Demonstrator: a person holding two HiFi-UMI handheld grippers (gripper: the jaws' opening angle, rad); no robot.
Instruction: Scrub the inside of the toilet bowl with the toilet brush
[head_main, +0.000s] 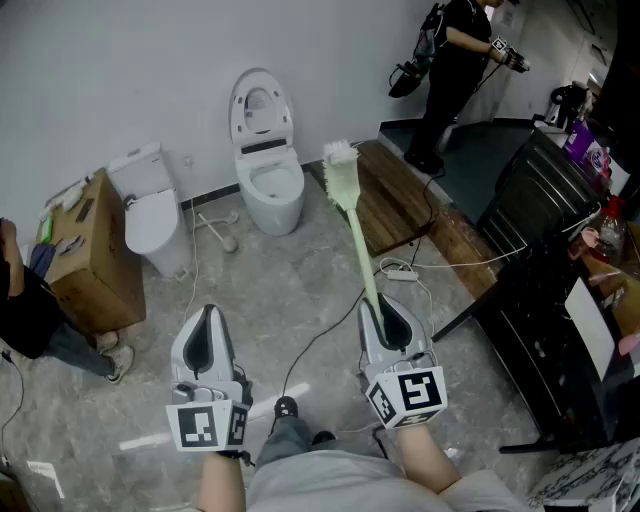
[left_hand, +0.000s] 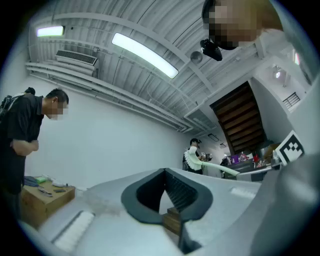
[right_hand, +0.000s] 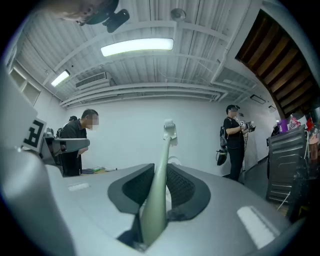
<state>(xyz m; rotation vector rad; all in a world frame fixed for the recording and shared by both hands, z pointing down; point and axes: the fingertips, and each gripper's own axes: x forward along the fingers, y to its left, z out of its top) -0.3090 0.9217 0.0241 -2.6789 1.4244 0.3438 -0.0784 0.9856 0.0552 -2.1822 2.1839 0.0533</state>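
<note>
Right hand-held gripper (head_main: 386, 322), in the head view, pinches the low end of the brush (head_main: 352, 215); its pale green handle runs up and away from the person, slightly leftward, with the white bristle head at the far end, near the toilet (head_main: 270, 160) but apart from it in the air. That toilet stands against the white wall (head_main: 150, 70) with lid and seat raised, on a grey marbled floor (head_main: 300, 290) strewn with cables; a second toilet (head_main: 150, 210), lid down, stands to its left beside a box (head_main: 85, 250), and a wooden platform (head_main: 395, 195) lies to its right. The left hand-held gripper (head_main: 207, 335) hovers over the floor. In the left gripper view, the left hand-held gripper (left_hand: 164, 174) has its pads meeting at the tips with nothing between them, and the brush (left_hand: 220, 168) crosses at the right. In the right gripper view, the right hand-held gripper (right_hand: 160, 172) is clamped on the handle, the brush (right_hand: 161, 170) rising straight ahead, head uppermost, before the wall (right_hand: 135, 120), with a person (right_hand: 233, 145) standing at the right.
</note>
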